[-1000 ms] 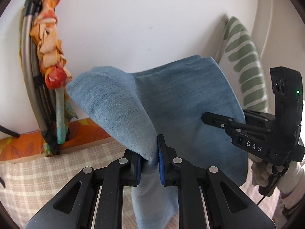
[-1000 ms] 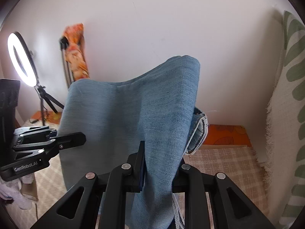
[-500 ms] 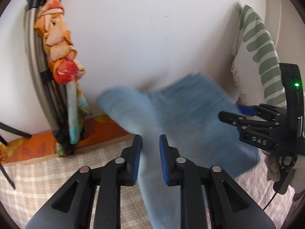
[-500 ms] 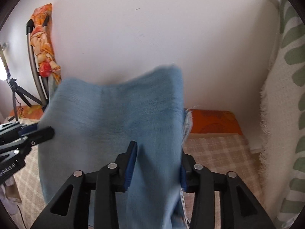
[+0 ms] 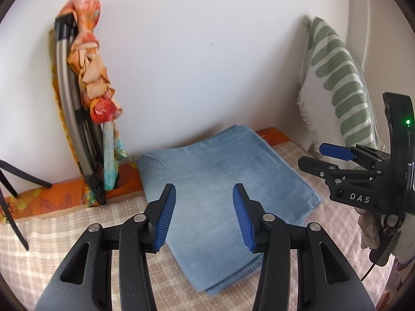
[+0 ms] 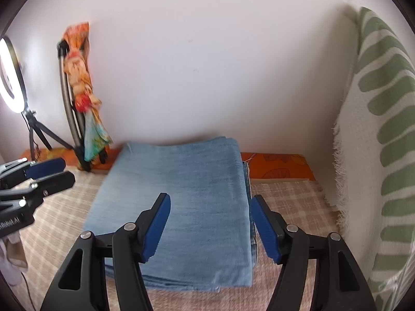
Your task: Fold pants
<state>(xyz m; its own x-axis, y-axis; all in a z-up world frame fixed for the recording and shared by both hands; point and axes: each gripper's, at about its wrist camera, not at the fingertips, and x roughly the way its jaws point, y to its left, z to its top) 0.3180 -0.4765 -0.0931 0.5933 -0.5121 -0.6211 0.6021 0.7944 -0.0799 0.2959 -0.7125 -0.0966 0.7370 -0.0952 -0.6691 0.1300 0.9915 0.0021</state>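
Two grippers hang above the work and neither has hold of anything: the left gripper (image 5: 204,215) has its jaws opening with only air between the blue pads, and the right gripper (image 6: 210,226) is likewise opening, its pads clear of the cloth that shows beneath them. The pants (image 6: 179,202), pale blue denim, lie folded into a flat rectangular packet on the checked bedcover (image 5: 52,243), their far edge close to the white wall (image 6: 207,64) and the orange strip (image 6: 280,167) at its foot. From the right wrist view the layers look stacked fairly square, though a darker hem peeks out along the right side, so the edges are not perfectly matched.

The step in hand reads as the release after laying down a fold, and the task looks close to done. To finish it well, let both sets of jaws open fully before drawing away, so no pad catches the top layer and drags it askew. Pull back along the line of the fingers rather than sideways. If tidying is wanted, nudge the protruding right edge inward. Keep the right gripper away from the green-striped cloth (image 6: 384,142) hanging just beside it on the right, and the left one off the tripod (image 5: 77,129) leaning at the far left
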